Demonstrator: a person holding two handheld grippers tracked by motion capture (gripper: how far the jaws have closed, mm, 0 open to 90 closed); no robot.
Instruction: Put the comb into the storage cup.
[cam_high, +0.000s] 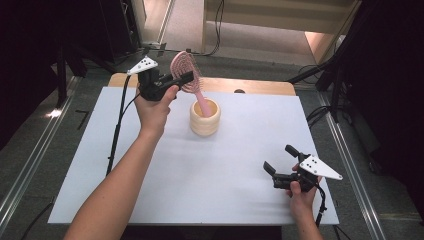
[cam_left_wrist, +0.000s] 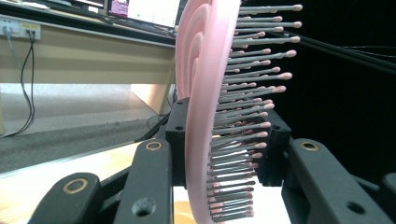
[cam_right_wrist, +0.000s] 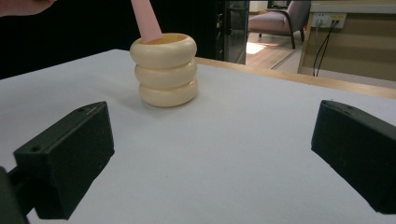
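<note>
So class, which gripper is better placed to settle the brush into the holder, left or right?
Left. The left gripper is shut on the pink brush, handle already inside the cream holder. The right gripper sits open, well apart.

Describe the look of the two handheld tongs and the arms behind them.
Both tongs are black, with two blocky jaws. The left tongs and right tongs each carry a grey three-cornered plate dotted with dark spots, and a black cable trails from each. The linkage arms show brass-coloured rivets. Forearms are bare; no sleeves or gloves visible.
</note>
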